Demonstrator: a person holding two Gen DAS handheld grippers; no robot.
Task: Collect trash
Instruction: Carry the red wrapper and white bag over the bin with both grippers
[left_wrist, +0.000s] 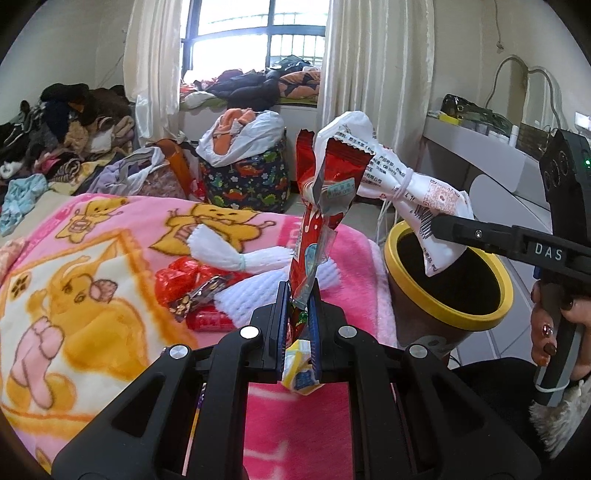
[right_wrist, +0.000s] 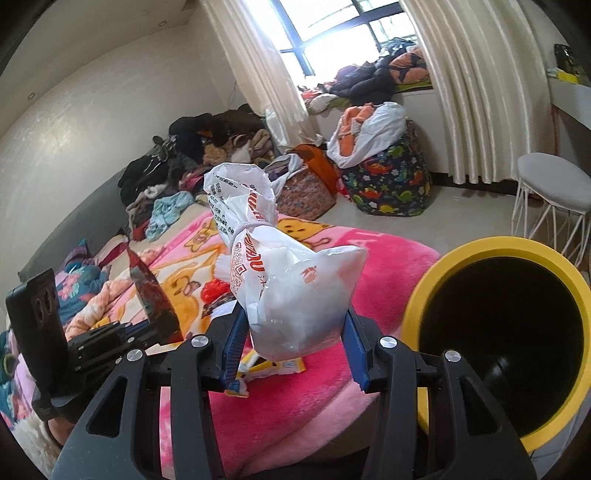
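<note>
My left gripper (left_wrist: 298, 295) is shut on a tall red snack wrapper (left_wrist: 320, 206) and holds it upright above the pink cartoon blanket (left_wrist: 92, 280). My right gripper (right_wrist: 295, 325) is shut on a tied white plastic bag (right_wrist: 291, 280), held just left of the yellow-rimmed bin (right_wrist: 436, 284). In the left wrist view the white bag (left_wrist: 391, 173) hangs over the bin's rim (left_wrist: 391, 251). More wrappers lie on the blanket: a white tied wrapper (left_wrist: 236, 254), red wrappers (left_wrist: 181, 280) and a dark one (left_wrist: 199, 295). A yellow packet (right_wrist: 273, 363) lies under the right gripper.
Piles of clothes (left_wrist: 55, 129) cover the bed's far side. A dinosaur-print bag (left_wrist: 251, 173) and other bags stand on the floor by the curtains. A white stool (right_wrist: 550, 195) stands beyond the bin. A desk (left_wrist: 480, 147) runs along the right wall.
</note>
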